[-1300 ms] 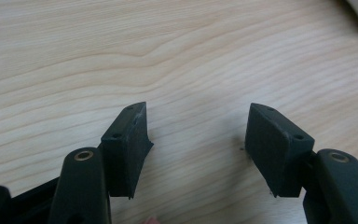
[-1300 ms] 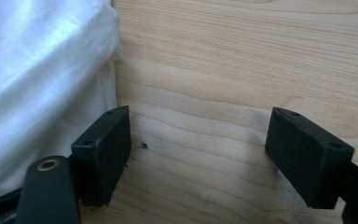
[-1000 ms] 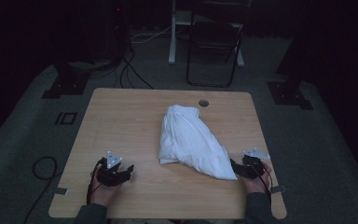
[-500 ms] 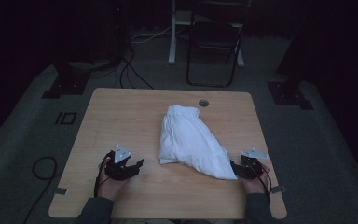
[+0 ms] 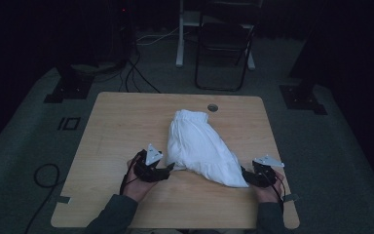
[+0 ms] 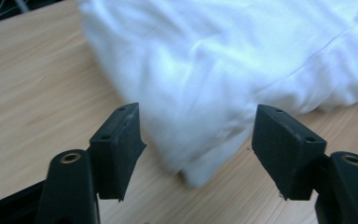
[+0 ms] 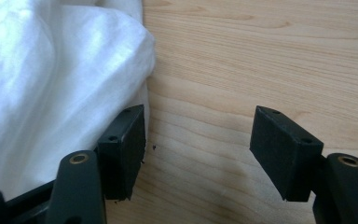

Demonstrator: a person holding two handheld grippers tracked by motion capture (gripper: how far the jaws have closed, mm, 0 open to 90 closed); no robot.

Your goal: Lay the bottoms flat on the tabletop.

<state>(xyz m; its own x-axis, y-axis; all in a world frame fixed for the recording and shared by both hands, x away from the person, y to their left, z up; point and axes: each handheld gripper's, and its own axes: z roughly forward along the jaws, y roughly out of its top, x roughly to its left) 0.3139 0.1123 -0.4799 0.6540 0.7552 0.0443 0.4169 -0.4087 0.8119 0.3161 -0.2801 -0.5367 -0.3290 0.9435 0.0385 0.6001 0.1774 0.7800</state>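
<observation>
The white cloth (image 5: 199, 148) lay bunched at the centre of the table (image 5: 117, 126), running from the upper middle of the high view down toward the lower right.

Left gripper (image 5: 168, 169) sat at the lower centre-left of the high view, held low over the table in the left hand (image 5: 139, 183), forearm entering from the bottom edge, jaws aimed right toward the cloth's near left corner. In the left gripper view (image 6: 196, 135) the jaws stood spread wide and had just been opening; the cloth's folded corner (image 6: 196, 172) lay between them at mid-frame, neither pad pressing on it.

Right gripper (image 5: 246, 174) sat at the lower right of the high view, right hand (image 5: 268, 190) behind it, jaws aimed left at the cloth's pointed lower corner. In the right gripper view (image 7: 198, 140) the jaws were spread; cloth (image 7: 51, 93) filled the left of the frame and lay against the outer side of the left jaw, bare wood between the pads.

Surroundings: a round grommet hole (image 5: 213, 107) just above the cloth's far end; a folding chair (image 5: 224, 44) at top centre beyond the table; cables (image 5: 136, 73) on the floor at upper left. Nothing lay between either gripper and the cloth.
</observation>
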